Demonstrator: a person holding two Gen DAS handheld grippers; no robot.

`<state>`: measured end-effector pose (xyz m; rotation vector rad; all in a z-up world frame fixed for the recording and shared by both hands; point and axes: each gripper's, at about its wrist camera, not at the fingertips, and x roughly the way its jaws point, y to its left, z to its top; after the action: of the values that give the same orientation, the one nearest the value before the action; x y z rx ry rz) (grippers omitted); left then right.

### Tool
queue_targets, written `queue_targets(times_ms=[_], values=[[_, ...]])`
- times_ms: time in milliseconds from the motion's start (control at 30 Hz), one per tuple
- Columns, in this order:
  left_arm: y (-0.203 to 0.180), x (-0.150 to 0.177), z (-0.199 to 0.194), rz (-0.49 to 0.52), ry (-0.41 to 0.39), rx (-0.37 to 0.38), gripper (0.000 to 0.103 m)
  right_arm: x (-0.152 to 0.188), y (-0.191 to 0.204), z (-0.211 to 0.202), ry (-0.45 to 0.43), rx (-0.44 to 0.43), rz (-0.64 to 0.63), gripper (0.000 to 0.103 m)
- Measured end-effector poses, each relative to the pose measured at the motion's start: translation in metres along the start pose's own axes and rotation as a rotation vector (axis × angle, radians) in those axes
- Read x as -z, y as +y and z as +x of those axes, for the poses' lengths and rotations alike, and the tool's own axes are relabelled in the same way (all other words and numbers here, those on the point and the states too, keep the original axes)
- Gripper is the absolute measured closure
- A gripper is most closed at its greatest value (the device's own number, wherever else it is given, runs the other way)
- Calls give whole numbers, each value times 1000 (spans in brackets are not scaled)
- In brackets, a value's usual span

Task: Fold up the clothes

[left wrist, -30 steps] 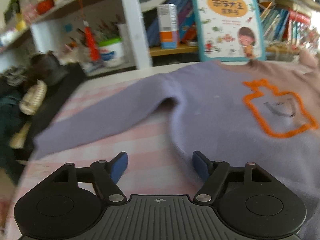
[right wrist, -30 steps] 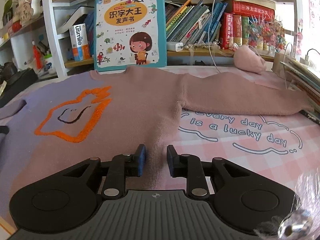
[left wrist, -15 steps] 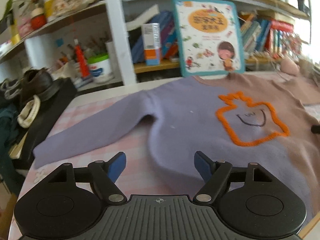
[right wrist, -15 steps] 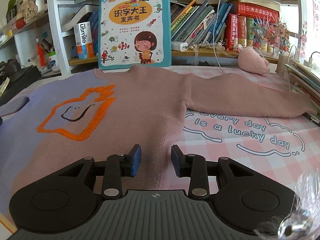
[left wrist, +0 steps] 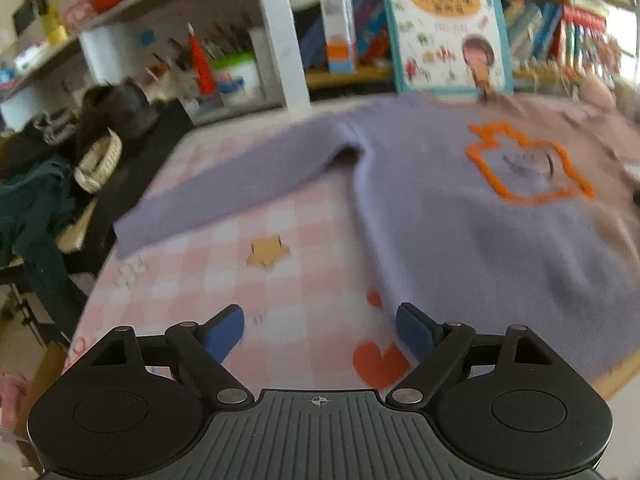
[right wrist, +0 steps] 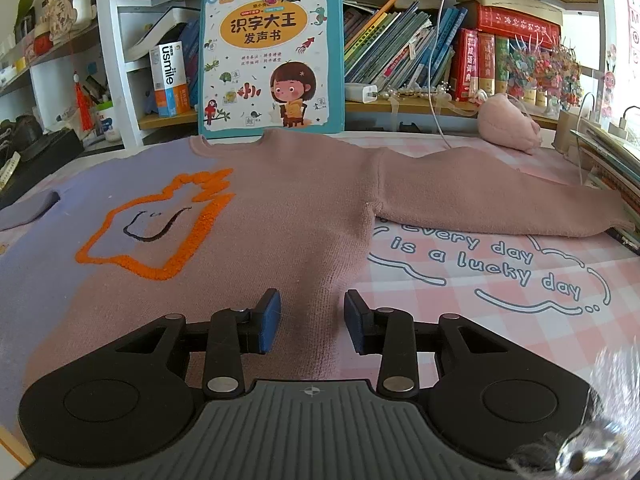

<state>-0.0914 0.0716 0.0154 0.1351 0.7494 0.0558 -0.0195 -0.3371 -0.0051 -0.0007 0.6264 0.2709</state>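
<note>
Left gripper [left wrist: 320, 332] backed off the sweater [left wrist: 460, 216], jaws spread; right gripper [right wrist: 311, 322] widened over the hem. Sweater lay flat, unfolded.

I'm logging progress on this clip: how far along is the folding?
Done: the sweater lies spread flat on the checked tablecloth, both sleeves out. In hand: nothing; the left gripper and right gripper are open, the right one over the hem. Left: every fold.
</note>
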Motion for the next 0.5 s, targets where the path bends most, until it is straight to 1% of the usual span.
queue_targets(times_ms=[67, 133, 167, 233, 300, 333, 367, 400, 467, 500], values=[[-1, -8, 4, -14, -50, 34, 17, 0, -1, -1, 1, -4, 10, 69], [-8, -17, 14, -7, -83, 79, 17, 1, -1, -3, 7, -13, 20, 66], [-11, -21, 21, 4, -93, 85, 18, 2, 0, -6, 15, -23, 23, 65], [-16, -30, 37, 19, -102, 75, 23, 6, -1, -14, 27, -42, 40, 65], [-14, -37, 54, -3, -95, 79, 37, 11, -1, -24, 42, -48, 49, 65], [-11, -41, 62, -27, -90, 89, 39, 13, -1, -28, 48, -49, 53, 65], [-9, -43, 70, -49, -86, 97, 44, 15, -1, -33, 55, -50, 57, 69], [-7, -44, 75, -66, -82, 103, 45, 16, 0, -34, 56, -49, 55, 75], [-7, -45, 86, -86, -74, 103, 46, 16, 0, -34, 59, -48, 49, 81], [-7, -44, 90, -90, -73, 105, 48, 16, 1, -35, 61, -47, 46, 83]])
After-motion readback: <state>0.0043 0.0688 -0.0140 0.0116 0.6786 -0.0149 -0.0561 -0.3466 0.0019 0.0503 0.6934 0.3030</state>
